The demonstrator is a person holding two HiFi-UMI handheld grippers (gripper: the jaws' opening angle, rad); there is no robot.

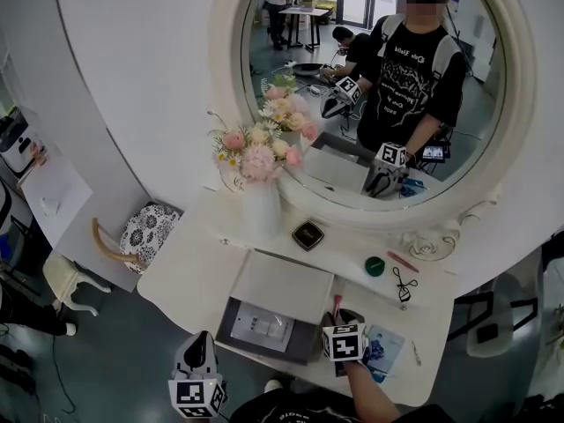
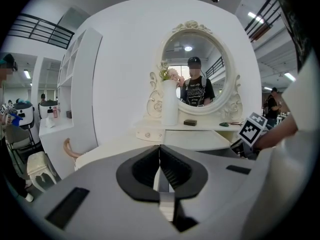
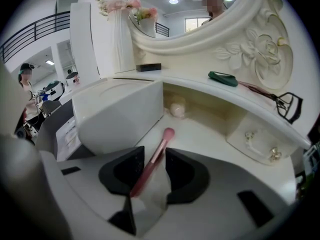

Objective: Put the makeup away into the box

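Pink makeup brush [image 3: 150, 163] slants across the gap between the half-parted jaws of the right gripper [image 3: 155, 150], over the white dressing table [image 1: 189, 271], just right of the open box [image 1: 231, 322]. The left gripper [image 2: 159, 148] is closed and empty. Behind stand a round mirror [image 1: 225, 60] and a flower vase [image 1: 262, 208]; a cushioned chair [image 1: 145, 232] sits on grey floor

Box [image 1: 280, 291] on dresser [image 1: 189, 273], vase [image 1: 262, 210] behind it.
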